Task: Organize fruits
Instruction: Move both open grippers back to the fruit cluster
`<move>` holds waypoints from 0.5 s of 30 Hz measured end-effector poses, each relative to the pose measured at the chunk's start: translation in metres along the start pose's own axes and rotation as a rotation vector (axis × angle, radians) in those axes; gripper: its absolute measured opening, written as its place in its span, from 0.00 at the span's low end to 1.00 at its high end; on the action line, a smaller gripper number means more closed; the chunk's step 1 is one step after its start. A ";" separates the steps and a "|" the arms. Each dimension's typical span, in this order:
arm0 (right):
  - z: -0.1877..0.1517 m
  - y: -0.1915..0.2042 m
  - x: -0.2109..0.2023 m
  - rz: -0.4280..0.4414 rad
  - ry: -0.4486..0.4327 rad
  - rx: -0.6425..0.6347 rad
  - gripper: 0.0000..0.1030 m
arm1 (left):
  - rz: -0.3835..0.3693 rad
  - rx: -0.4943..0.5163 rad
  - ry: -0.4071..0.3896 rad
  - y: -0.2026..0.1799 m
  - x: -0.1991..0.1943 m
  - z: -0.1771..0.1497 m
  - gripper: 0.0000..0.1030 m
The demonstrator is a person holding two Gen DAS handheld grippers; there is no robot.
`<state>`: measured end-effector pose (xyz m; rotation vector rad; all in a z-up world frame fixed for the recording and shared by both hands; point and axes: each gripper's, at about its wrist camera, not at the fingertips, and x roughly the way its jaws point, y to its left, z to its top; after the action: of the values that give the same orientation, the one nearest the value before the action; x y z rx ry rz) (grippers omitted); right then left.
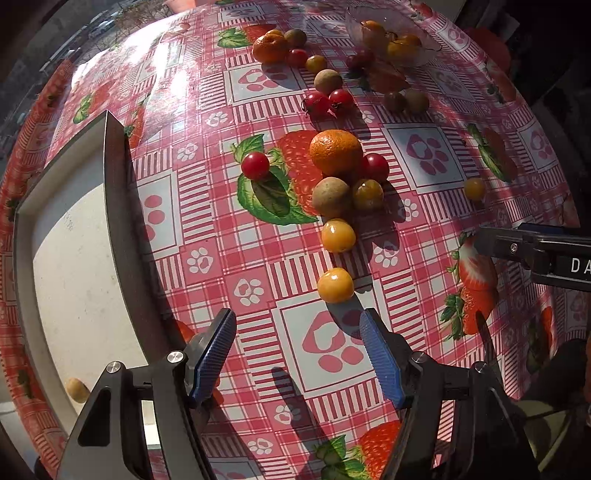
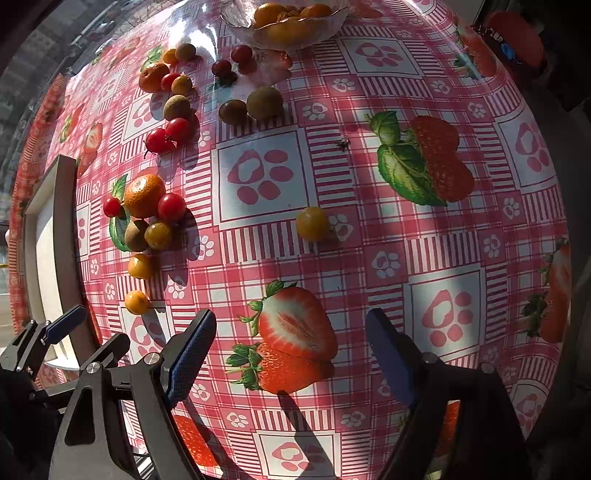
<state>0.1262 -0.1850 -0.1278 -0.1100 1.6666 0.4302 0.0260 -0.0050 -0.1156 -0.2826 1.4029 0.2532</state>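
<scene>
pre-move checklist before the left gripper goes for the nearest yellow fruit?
1. Left gripper jaws open and empty: ok.
2. Nearest yellow fruit just ahead of the jaws, slightly right of centre, apart from the next yellow fruit: ok.
3. Right gripper open, empty, off to the side of the target: ok.
4. Tray within view on the left, one small fruit in it: ok.
5. Glass bowl at the far side already holds yellow fruit: ok.
6. Which container this fruit belongs in: cannot tell.
</scene>
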 end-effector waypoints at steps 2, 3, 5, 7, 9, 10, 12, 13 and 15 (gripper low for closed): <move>0.006 -0.006 0.002 -0.008 -0.007 -0.011 0.83 | 0.011 -0.009 0.003 -0.002 0.005 0.002 0.69; 0.010 -0.008 0.004 -0.012 -0.012 -0.018 0.83 | 0.014 -0.014 0.006 -0.003 0.008 0.002 0.69; 0.017 -0.010 0.007 -0.021 -0.022 -0.030 0.83 | 0.029 -0.026 0.012 -0.005 0.014 0.004 0.69; 0.023 -0.012 0.010 -0.027 -0.031 -0.043 0.83 | 0.037 -0.042 0.015 -0.006 0.018 0.006 0.69; 0.027 -0.013 0.012 -0.033 -0.040 -0.057 0.83 | 0.041 -0.057 0.017 -0.006 0.021 0.007 0.68; 0.030 -0.012 0.015 -0.037 -0.046 -0.067 0.83 | 0.045 -0.059 0.018 -0.009 0.023 0.008 0.68; 0.034 -0.010 0.018 -0.040 -0.049 -0.087 0.79 | 0.048 -0.063 0.012 -0.011 0.025 0.008 0.68; 0.038 -0.009 0.022 -0.040 -0.050 -0.097 0.75 | 0.050 -0.063 0.014 -0.012 0.025 0.008 0.68; 0.040 -0.006 0.024 -0.050 -0.051 -0.118 0.70 | 0.054 -0.063 0.014 -0.014 0.025 0.009 0.68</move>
<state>0.1623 -0.1724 -0.1562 -0.2258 1.5849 0.4902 0.0429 -0.0150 -0.1384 -0.2991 1.4191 0.3412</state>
